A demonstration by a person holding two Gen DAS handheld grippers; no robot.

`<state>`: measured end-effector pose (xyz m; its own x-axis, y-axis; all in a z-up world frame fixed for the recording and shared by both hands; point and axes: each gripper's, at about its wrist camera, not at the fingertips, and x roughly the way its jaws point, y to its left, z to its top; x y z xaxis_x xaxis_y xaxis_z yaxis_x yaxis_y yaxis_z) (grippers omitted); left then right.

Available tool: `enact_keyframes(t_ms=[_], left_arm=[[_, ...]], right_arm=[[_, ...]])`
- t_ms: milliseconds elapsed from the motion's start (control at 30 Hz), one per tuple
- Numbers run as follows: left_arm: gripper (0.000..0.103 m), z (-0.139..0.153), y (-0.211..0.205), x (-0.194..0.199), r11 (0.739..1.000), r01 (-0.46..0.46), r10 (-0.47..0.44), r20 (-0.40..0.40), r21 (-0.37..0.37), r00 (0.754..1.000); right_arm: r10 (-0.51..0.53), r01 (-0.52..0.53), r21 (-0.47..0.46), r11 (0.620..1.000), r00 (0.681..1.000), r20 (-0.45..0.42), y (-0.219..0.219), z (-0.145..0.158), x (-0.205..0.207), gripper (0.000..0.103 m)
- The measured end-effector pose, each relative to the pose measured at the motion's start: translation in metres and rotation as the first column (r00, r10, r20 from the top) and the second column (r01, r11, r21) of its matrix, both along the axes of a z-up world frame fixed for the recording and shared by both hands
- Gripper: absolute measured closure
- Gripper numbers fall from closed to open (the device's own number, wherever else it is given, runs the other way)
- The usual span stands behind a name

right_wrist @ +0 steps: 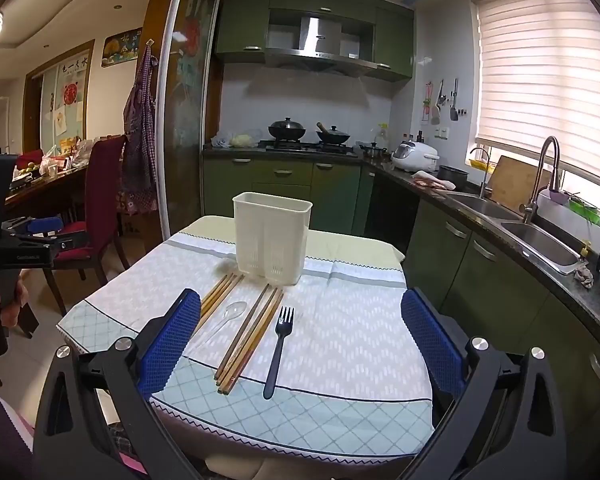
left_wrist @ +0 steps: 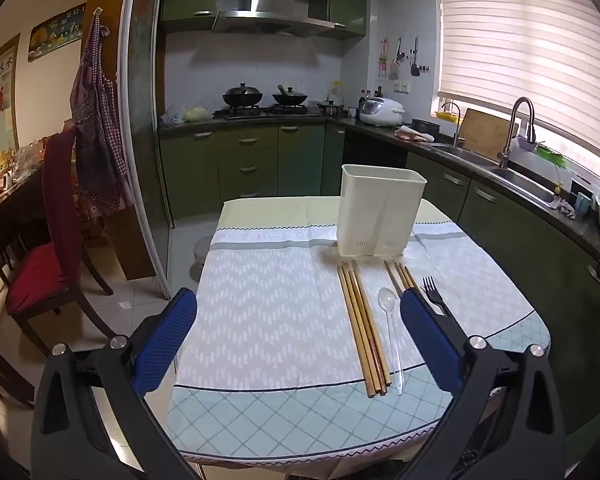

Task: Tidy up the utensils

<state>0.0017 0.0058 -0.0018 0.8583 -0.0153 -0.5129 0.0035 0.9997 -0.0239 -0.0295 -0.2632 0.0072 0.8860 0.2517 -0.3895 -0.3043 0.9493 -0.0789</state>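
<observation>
A cream utensil holder (left_wrist: 380,212) (right_wrist: 272,236) stands upright at the far side of the table. In front of it lie a left bundle of wooden chopsticks (left_wrist: 362,328) (right_wrist: 216,296), a clear plastic spoon (left_wrist: 390,320) (right_wrist: 230,314), a second chopstick bundle (left_wrist: 400,276) (right_wrist: 250,336) and a black fork (left_wrist: 434,294) (right_wrist: 278,346). My left gripper (left_wrist: 300,304) is open and empty, above the table's near edge. My right gripper (right_wrist: 300,308) is open and empty, with the fork and the second bundle between its fingers. The left gripper also shows in the right wrist view (right_wrist: 24,240), at the far left.
The table wears a patterned cloth (left_wrist: 268,304) (right_wrist: 352,320). A red-cushioned chair (left_wrist: 48,272) stands to the left. Green cabinets, a counter with a sink (right_wrist: 536,240) and a faucet run along the right. A stove with woks (left_wrist: 264,98) is at the back.
</observation>
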Motion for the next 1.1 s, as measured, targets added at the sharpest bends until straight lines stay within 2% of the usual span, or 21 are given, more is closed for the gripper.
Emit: enact_keyframes(t_ms=[567, 600, 1100], left_arm=[[0.006, 0.01, 0.011, 0.007, 1.0, -0.003, 0.003, -0.012, -0.017, 1.0], [0.006, -0.004, 0.002, 0.001, 1.0, -0.012, 0.012, -0.007, -0.013, 1.0], [0.006, -0.005, -0.001, 0.003, 1.0, -0.001, 0.001, -0.012, -0.007, 1.0]], right_arm=[[-0.008, 0.008, -0.004, 1.0, 1.0, -0.004, 0.001, -0.012, 0.005, 0.004], [-0.01, 0.01, -0.003, 1.0, 1.0, -0.007, 0.003, -0.005, 0.005, 0.004], [-0.012, 0.012, -0.003, 1.0, 1.0, -0.009, 0.003, -0.007, 0.007, 0.004]])
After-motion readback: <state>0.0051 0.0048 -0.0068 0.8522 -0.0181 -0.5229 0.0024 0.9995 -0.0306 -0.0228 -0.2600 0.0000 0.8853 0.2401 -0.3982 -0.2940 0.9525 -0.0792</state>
